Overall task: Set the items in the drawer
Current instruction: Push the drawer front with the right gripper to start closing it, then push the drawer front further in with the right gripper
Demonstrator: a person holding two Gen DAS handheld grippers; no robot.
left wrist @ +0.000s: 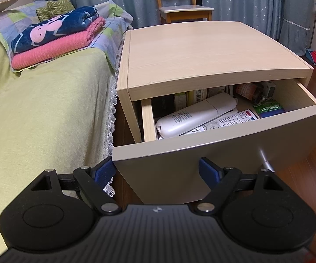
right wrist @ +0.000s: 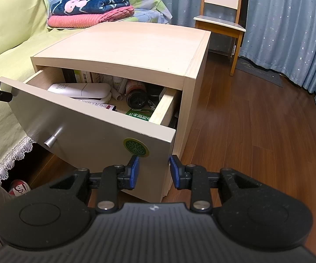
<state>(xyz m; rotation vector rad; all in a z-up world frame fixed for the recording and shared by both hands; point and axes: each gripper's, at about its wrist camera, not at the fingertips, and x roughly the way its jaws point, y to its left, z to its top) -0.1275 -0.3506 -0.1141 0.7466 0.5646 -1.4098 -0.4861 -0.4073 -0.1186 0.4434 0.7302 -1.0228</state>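
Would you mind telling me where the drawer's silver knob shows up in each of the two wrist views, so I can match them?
Left wrist view: the silver knob sits at lower right on the drawer front, just above the left claw's right linkage.
Right wrist view: the knob is at lower left on the drawer front, left of the round green sticker.
Shared landmark: the white remote lying inside the open drawer.

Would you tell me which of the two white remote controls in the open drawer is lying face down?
The upper white remote, showing its smooth printed back; the lower white remote beneath it shows buttons.
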